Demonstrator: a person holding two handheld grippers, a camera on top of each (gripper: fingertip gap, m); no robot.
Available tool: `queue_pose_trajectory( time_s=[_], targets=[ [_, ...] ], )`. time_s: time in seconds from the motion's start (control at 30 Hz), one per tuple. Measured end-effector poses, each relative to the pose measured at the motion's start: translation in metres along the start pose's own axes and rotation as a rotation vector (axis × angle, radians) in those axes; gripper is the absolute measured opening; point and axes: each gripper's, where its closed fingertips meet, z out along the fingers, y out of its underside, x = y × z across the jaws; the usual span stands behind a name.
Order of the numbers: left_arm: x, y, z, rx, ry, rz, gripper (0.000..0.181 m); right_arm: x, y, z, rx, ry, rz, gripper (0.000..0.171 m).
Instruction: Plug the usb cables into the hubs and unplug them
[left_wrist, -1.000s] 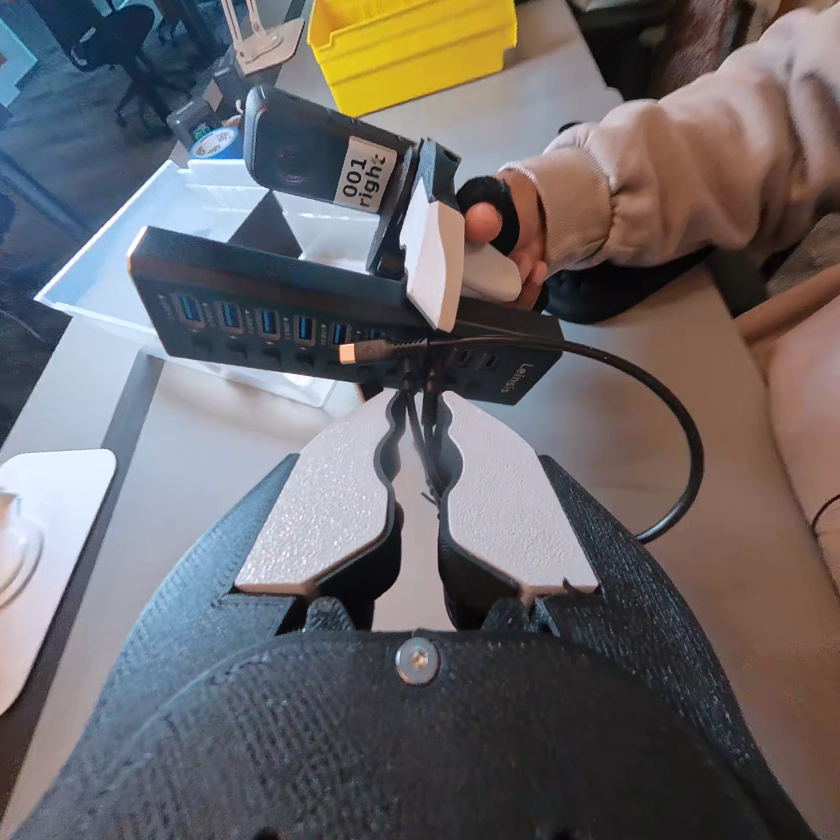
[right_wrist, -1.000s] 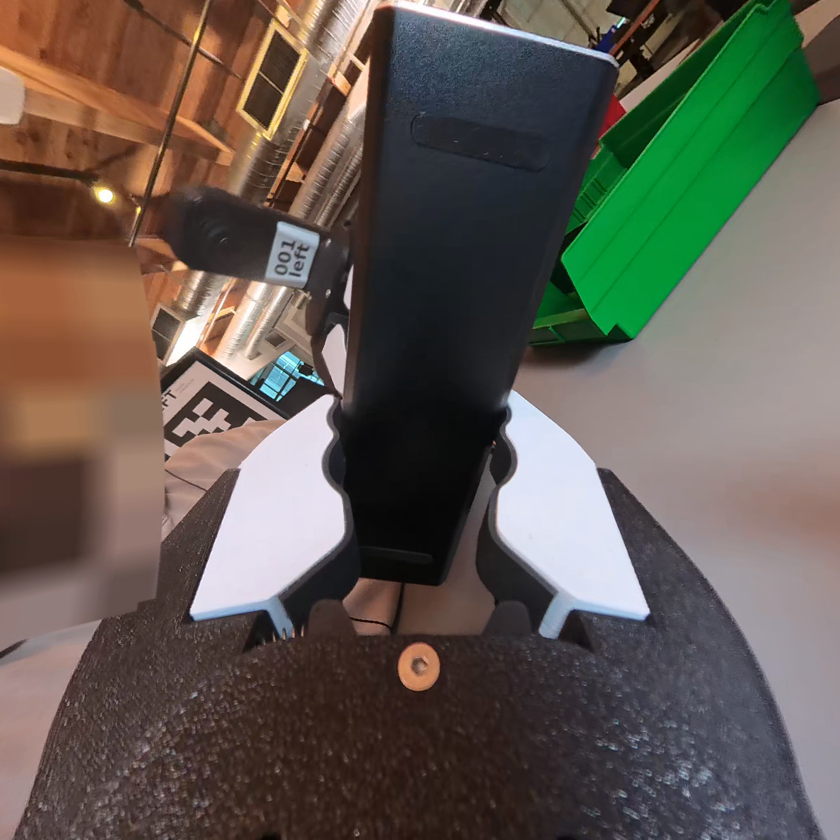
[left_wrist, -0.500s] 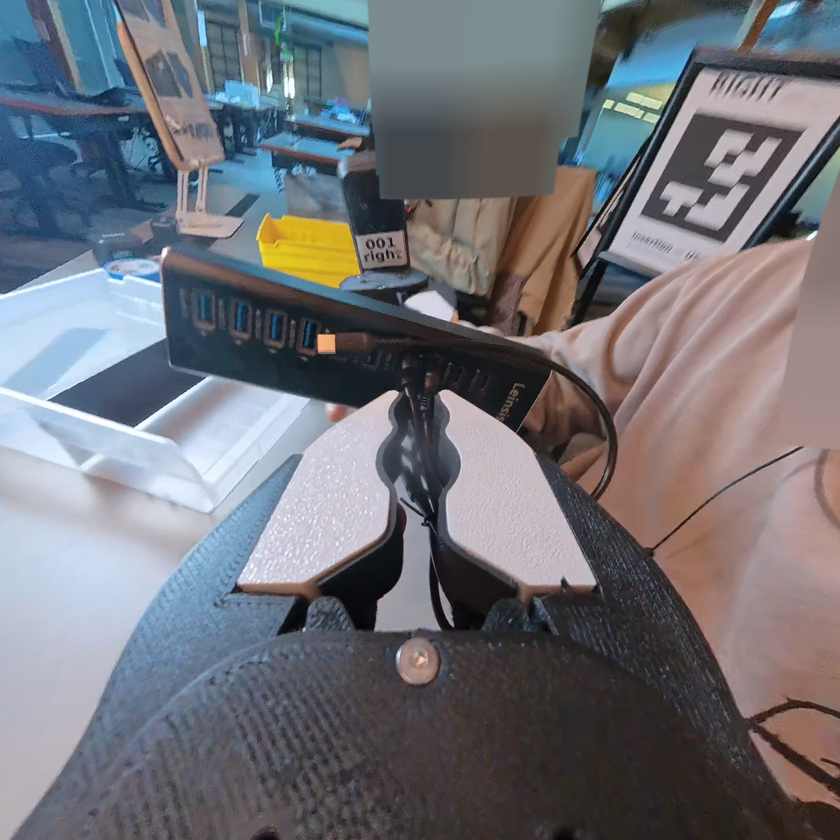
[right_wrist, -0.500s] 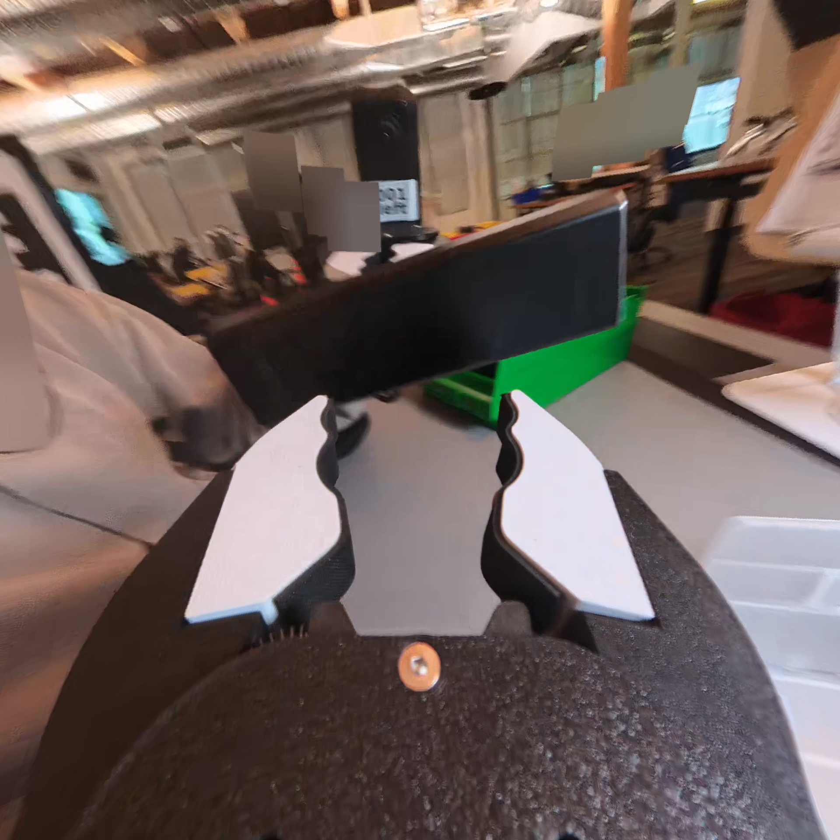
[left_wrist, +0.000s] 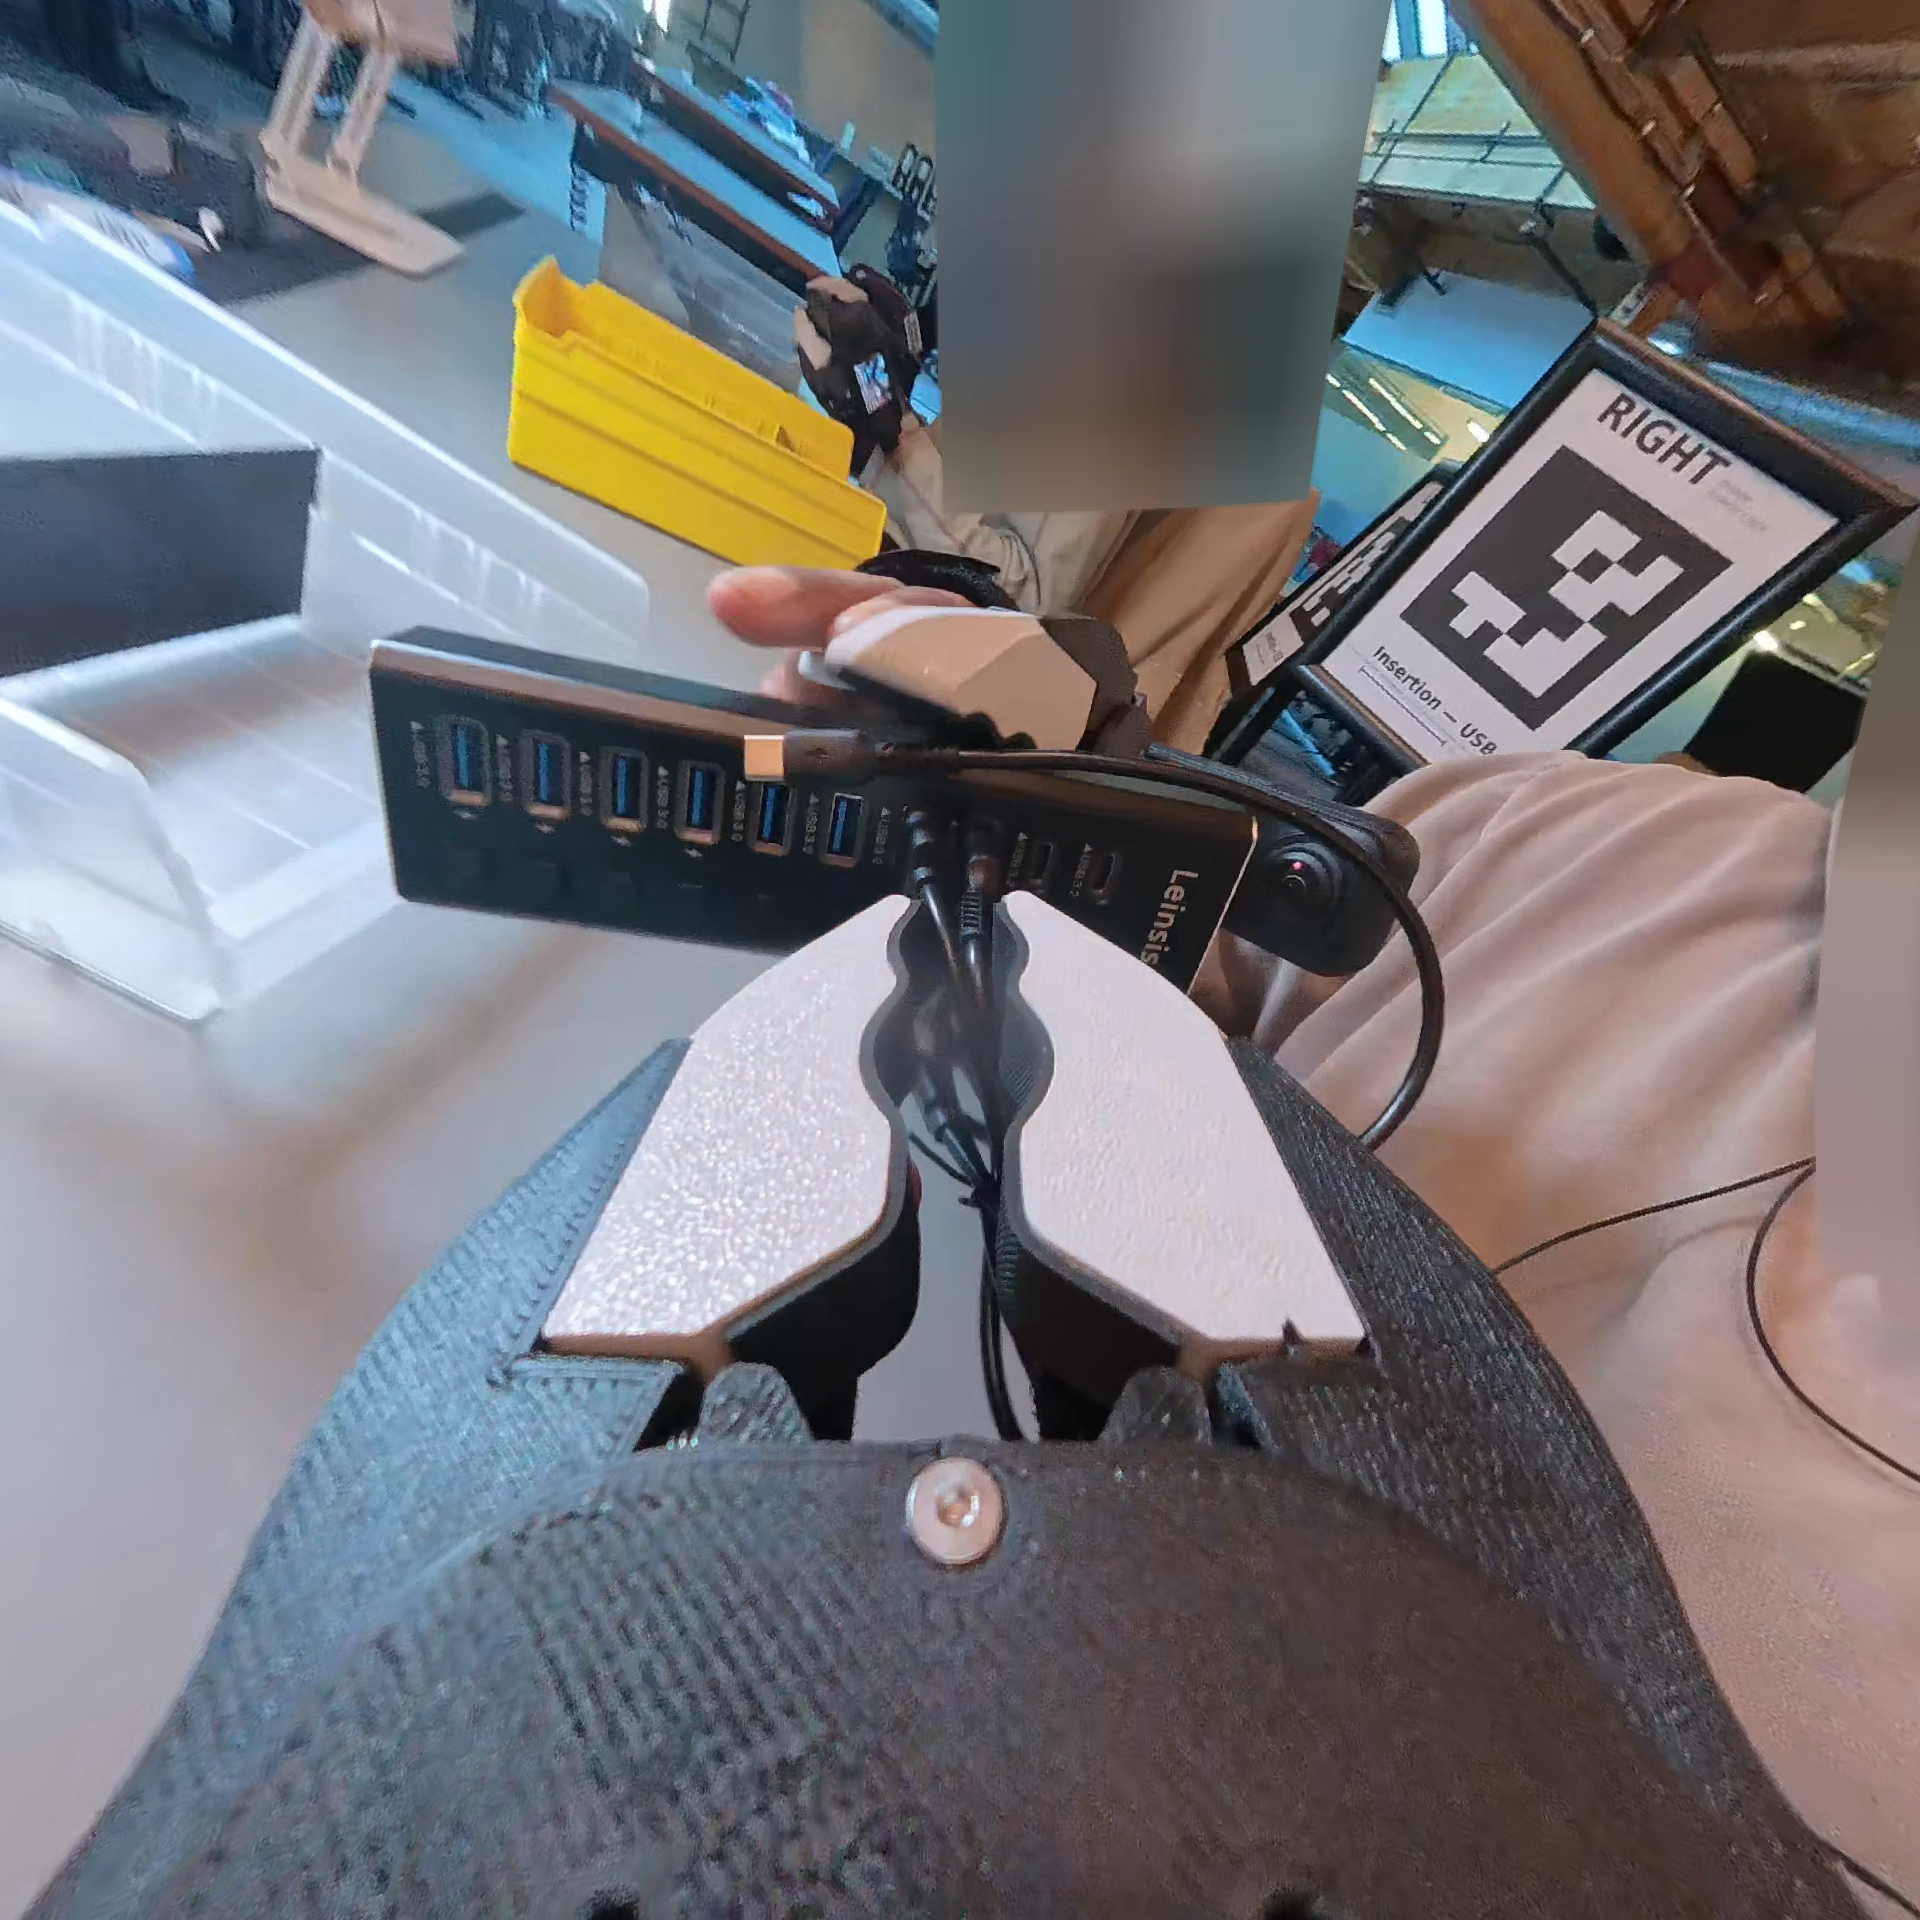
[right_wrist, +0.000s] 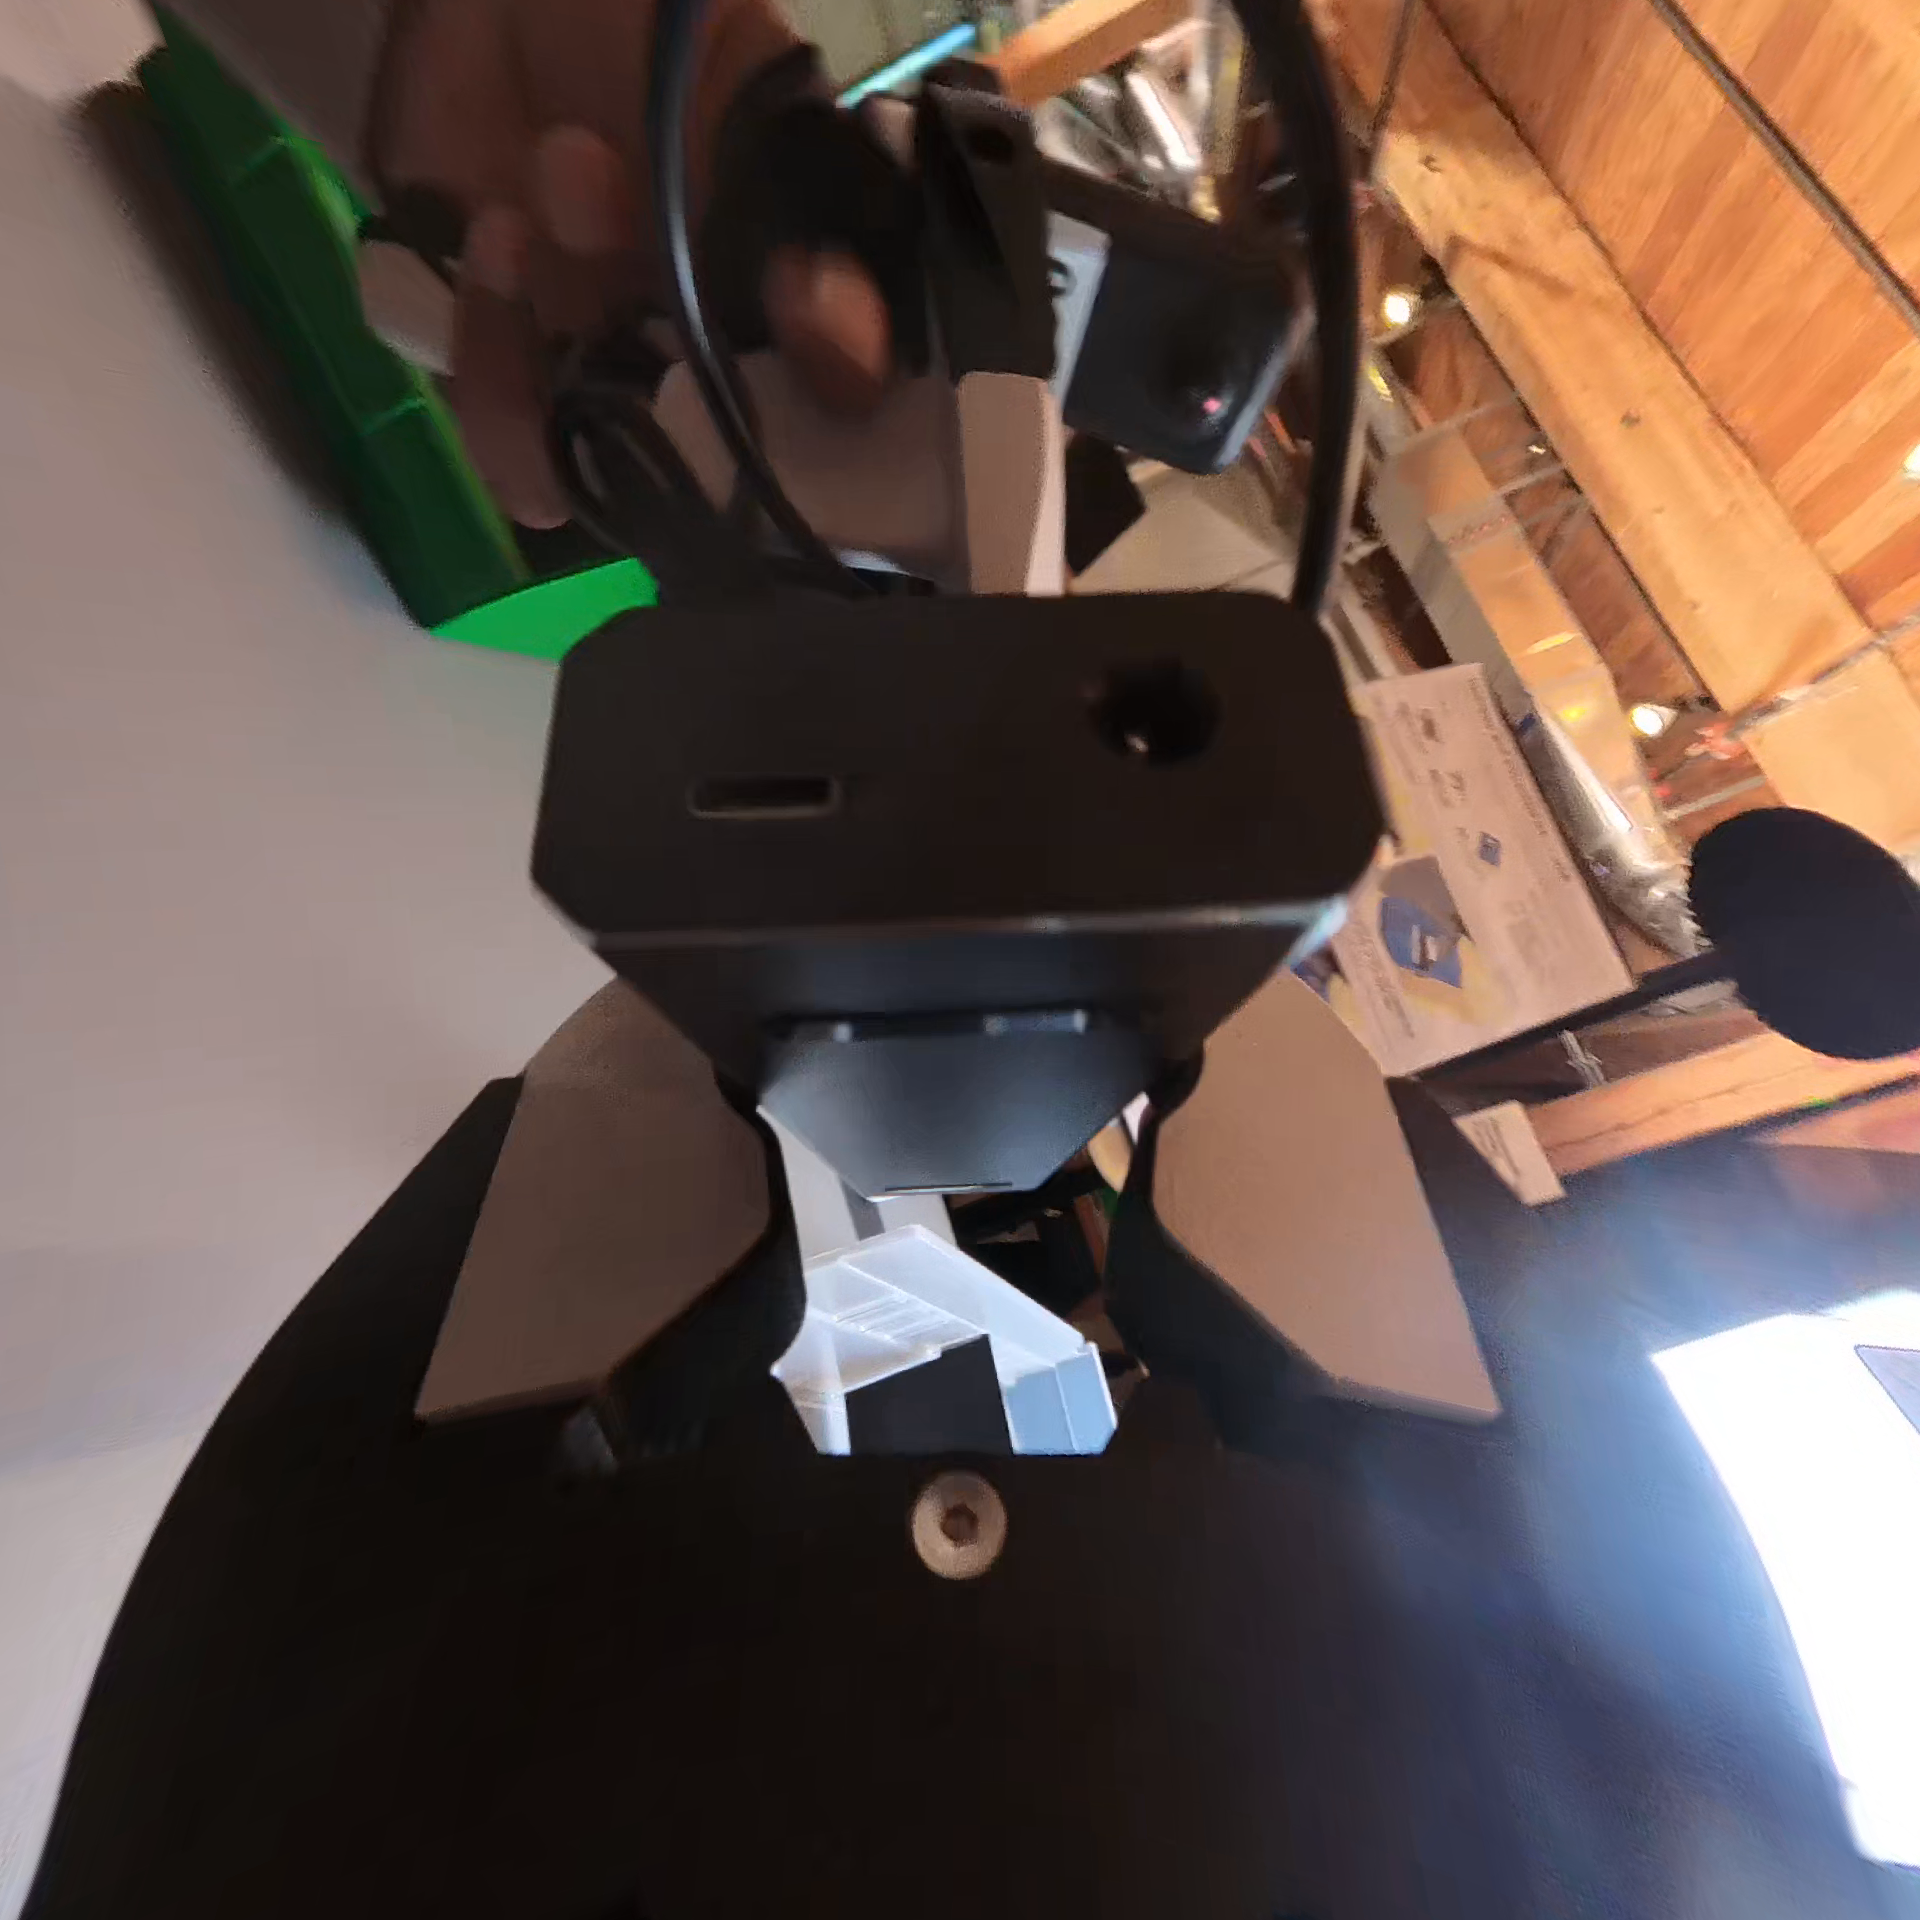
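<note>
The left hand-held gripper (left_wrist: 951, 935) pinches thin black cables (left_wrist: 961, 940) plugged into the long black multi-port USB hub (left_wrist: 790, 810) — held aloft, clamped endwise by the right hand-held gripper (right_wrist: 956, 1049).

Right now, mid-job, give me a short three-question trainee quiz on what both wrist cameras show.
1. True or false: the left gripper is shut on black cables plugged into the black USB hub.
2. What holds the hub's end in the right wrist view? A) a bare hand B) the right gripper C) nothing
3. Fill in: one loose cable's metal-tipped plug lies across the hub's ____ edge.

Key: 1 true; 2 B; 3 top.
</note>
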Motion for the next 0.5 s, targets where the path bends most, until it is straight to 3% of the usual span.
queue_pose_trajectory(
  time_s=[0.17, 0.27, 0.37, 0.5],
  targets=[
    [0.0, -0.003, 0.004, 0.03, 0.02, -0.041, 0.015, -0.004, 0.002, -0.002, 0.008, -0.099, 0.214, 0.071],
    [0.002, -0.01, -0.003, 0.036, 0.001, 0.009, 0.025, -0.008, -0.006, -0.003, 0.066, -0.209, 0.449, 0.071],
    [-0.006, -0.041, -0.038, 0.152, -0.14, 0.139, 0.023, -0.011, -0.008, -0.007, 0.108, -0.332, 0.696, 0.07],
    [0.0, -0.095, -0.112, 0.391, -0.37, 0.267, 0.017, -0.01, -0.008, -0.011, 0.136, -0.484, 0.97, 0.07]
  ],
)
